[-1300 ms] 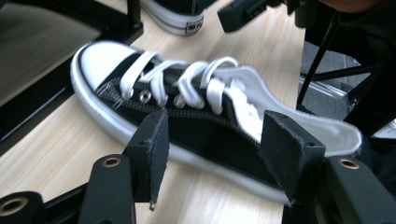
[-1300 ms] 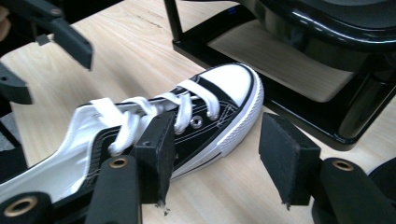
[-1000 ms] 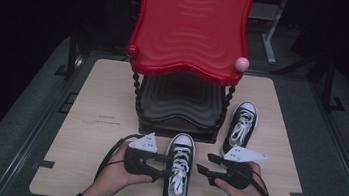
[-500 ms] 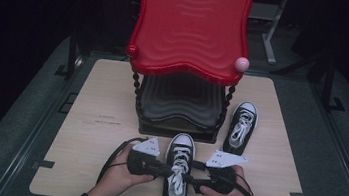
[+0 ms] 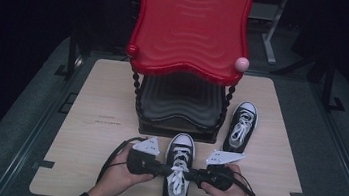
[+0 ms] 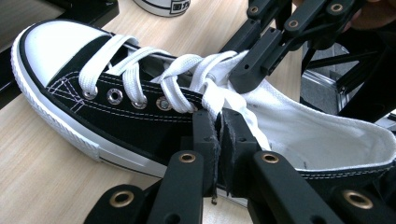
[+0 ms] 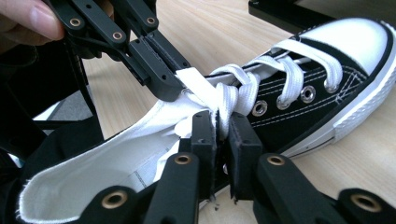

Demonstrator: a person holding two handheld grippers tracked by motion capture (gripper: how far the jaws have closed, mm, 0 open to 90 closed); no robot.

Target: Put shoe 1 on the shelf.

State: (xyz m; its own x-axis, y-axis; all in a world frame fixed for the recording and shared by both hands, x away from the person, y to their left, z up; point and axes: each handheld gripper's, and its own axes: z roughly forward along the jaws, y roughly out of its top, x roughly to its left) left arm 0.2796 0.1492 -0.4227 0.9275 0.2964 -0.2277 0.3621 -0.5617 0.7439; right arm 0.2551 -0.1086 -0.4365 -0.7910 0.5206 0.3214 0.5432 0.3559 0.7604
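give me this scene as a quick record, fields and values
near sneaker: black and white, toe pointing away from the person
left tool: shut on a white lace
right tool: shut on a white lace
second sneaker: lies apart on the table, right of the stand
red stand: behind the sneakers

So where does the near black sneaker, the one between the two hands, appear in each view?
High view: the near black sneaker lies at bottom centre, toe pointing away from the person.
Left gripper view: it runs across the picture, toe at upper left.
Right gripper view: it has its toe at upper right.
Shared landmark: the white laces, with a hand-held gripper on each side.
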